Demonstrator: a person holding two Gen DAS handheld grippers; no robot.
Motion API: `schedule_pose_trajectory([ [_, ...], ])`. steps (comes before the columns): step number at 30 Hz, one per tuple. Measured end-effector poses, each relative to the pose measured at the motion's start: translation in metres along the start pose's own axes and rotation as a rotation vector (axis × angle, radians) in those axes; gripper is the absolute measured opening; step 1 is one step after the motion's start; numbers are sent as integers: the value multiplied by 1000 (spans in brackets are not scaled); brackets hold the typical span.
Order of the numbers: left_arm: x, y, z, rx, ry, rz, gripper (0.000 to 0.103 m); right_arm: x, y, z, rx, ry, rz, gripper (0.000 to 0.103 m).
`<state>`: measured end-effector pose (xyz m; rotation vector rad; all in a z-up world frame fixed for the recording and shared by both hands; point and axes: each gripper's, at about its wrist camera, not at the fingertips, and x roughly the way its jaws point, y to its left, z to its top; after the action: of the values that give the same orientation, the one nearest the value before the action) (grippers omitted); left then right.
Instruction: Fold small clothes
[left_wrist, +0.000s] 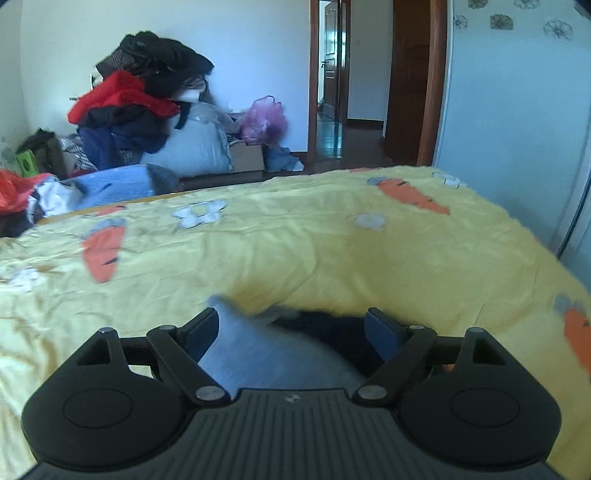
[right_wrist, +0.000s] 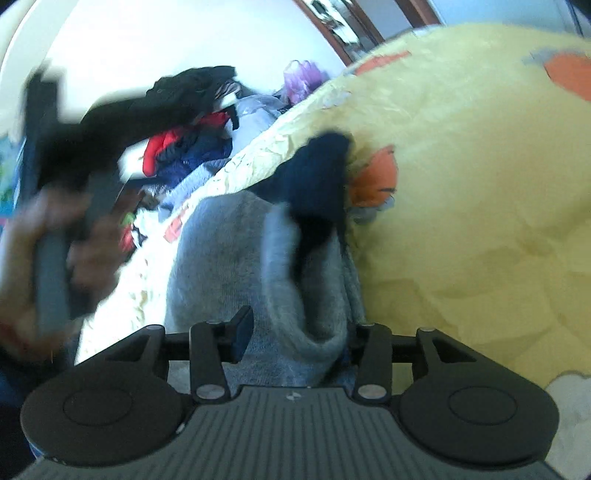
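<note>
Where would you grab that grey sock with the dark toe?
Probably the grey sock's open cuff, nearest the right gripper, coming straight along its length. The cuff's rolled rim stands up off the yellow bedsheet, giving an edge to pinch; the rest looks flatter.

Both wrist views low over bed (left_wrist: 295, 240)

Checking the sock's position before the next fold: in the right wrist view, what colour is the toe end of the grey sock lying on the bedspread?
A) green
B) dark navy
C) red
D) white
B: the grey sock ends in a dark navy tip that rests on the yellow carrot-print bedspread, beyond the right gripper.
</note>
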<state>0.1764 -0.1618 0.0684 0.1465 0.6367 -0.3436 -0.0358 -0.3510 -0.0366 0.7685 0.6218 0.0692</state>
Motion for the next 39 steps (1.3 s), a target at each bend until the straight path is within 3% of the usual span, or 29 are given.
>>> schedule_pose_trajectory([
  [3,-15,12,-27,38,-5,43,86,0,-9,2,63,10,35,47],
  [4,-19,16,-36,49,-5,53,86,1,-13,3,86,17,40,42],
  [5,-21,20,-43,57,-2,57,86,3,-18,3,107,24,42,26],
  [6,-23,24,-49,65,5,59,86,4,-22,3,125,32,39,18],
  [10,-21,41,-62,85,30,70,87,7,-29,7,117,70,72,18],
  [12,-19,54,-63,79,22,58,87,2,-27,17,51,70,66,25],
  [13,-18,61,-64,65,23,41,87,-1,-27,23,35,55,60,37],
  [14,-14,68,-63,38,34,16,87,-2,-28,33,24,37,46,64],
  [16,-4,84,-63,-53,71,-68,87,5,-28,51,-18,45,47,84],
  [19,14,107,-67,-207,130,-227,87,38,-32,74,-35,121,61,74],
  [20,21,113,-69,-252,148,-282,87,46,-34,79,-35,132,82,68],
  [22,37,123,-73,-347,191,-393,87,62,-36,89,-25,158,137,65],
  [24,52,125,-76,-399,231,-480,87,79,-36,97,-22,187,200,63],
  [26,67,123,-77,-418,246,-547,87,95,-34,104,-35,200,223,54],
  [29,84,116,-72,-412,218,-565,87,119,-26,115,-59,212,261,50],
  [34,109,125,-68,-544,178,-606,83,149,-20,132,-60,217,294,45],
  [36,109,123,-69,-523,176,-571,50,156,-20,134,-36,223,266,33],
  [39,95,125,-73,-506,139,-567,38,151,-18,132,-37,201,256,29],
])
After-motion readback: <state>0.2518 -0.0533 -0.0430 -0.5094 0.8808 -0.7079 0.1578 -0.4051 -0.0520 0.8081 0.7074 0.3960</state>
